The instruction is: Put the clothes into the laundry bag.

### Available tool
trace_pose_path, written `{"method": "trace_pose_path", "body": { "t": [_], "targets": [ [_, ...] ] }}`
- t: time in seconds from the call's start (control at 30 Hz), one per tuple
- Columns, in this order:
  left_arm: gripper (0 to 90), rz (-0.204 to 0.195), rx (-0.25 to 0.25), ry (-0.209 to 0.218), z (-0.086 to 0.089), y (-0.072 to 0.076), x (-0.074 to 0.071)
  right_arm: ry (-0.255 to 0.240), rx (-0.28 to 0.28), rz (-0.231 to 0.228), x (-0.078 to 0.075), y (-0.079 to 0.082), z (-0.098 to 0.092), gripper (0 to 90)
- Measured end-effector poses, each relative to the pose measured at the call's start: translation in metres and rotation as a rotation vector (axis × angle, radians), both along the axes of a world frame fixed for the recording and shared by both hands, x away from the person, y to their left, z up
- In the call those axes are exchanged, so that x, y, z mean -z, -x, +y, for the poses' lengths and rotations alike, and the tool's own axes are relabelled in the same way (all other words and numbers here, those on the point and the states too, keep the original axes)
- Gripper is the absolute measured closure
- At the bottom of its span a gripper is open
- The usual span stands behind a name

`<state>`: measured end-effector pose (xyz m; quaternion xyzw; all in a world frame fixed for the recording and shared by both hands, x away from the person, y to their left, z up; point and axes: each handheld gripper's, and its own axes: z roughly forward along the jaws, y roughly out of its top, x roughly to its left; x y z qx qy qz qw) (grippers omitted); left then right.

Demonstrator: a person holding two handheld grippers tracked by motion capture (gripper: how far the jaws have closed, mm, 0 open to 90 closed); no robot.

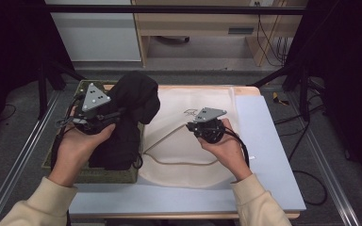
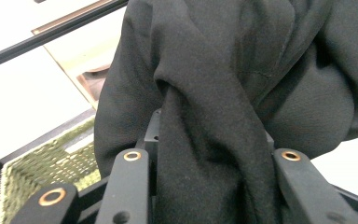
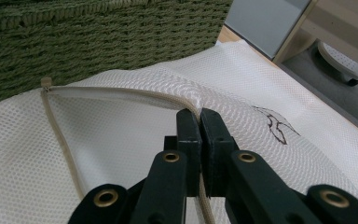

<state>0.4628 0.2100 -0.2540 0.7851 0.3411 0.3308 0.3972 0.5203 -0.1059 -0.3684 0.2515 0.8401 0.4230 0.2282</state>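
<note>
Garment [image 1: 133, 101], black fabric, bunched: centre-left of high view, lifted over green woven basket [image 1: 63, 165], clamped betw. fingers of left gripper [image 1: 104, 114]. Mesh laundry bag [image 1: 188, 141], cream, flat on bench [image 1: 264, 155], mid-frame. Right gripper [image 3: 200, 114]: fingers clenched on bag's zippered opening edge, lower centre of right gripper view.

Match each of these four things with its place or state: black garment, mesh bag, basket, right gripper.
1 black garment
2 mesh bag
3 basket
4 right gripper

a lies flat, cream
b woven, green, at table's left
c shut on the bag's rim
d held up by the left gripper

Pairs: 1-d, 2-a, 3-b, 4-c
</note>
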Motion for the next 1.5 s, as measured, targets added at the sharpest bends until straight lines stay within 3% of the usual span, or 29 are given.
{"method": "trace_pose_path", "body": {
  "t": [0.47,0.83,1.0,1.5],
  "targets": [
    [62.3,0.013,0.106,-0.009,-0.032,0.015,0.008,-0.003,-0.031,0.048,-0.014,-0.014,-0.007,87.5],
    [62.2,0.020,0.154,-0.010,-0.035,0.030,0.011,-0.018,-0.043,0.078,-0.024,-0.021,-0.009,87.5],
    [62.1,0.025,0.201,0.002,-0.041,0.032,0.015,-0.021,-0.052,0.089,-0.026,-0.022,-0.010,87.5],
    [62.0,0.085,0.304,-0.062,-0.080,0.037,0.048,-0.033,-0.071,0.096,-0.031,-0.027,-0.014,87.5]
  ]
}}
